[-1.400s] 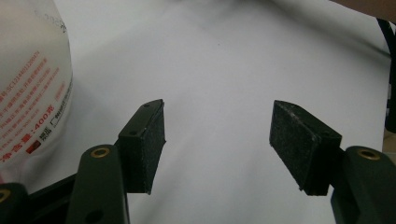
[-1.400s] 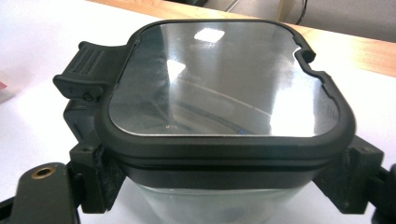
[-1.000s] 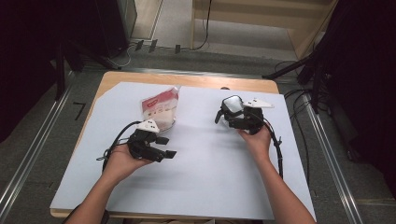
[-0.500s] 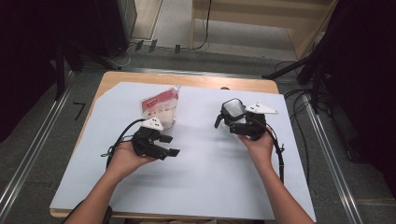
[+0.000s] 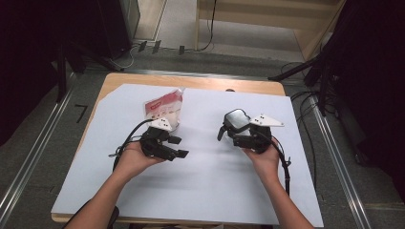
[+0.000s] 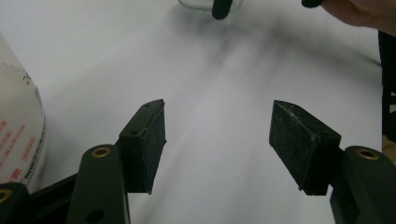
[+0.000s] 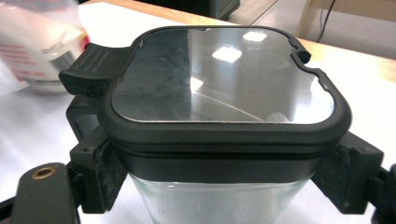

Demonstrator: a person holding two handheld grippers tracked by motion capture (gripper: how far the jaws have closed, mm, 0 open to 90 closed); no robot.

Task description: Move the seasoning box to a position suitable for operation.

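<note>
Glass with a black lid: a square jar [image 7: 219, 116] is clamped between the pads of the right hand-held gripper [image 5: 239, 131], gripped just under the lid's rim, and is held at the right of the paper-covered counter [image 5: 215, 191]. The left hand-held gripper [image 5: 172, 145] is seen with its jaws well apart and nothing between them, just in front of a red-and-white pouch [image 5: 165, 109]. The carrying step appears to be in hand. Next, the jar would probably need to be steadied so the lid's side tab [image 7: 91, 70] can be worked by the free gripper.
</note>
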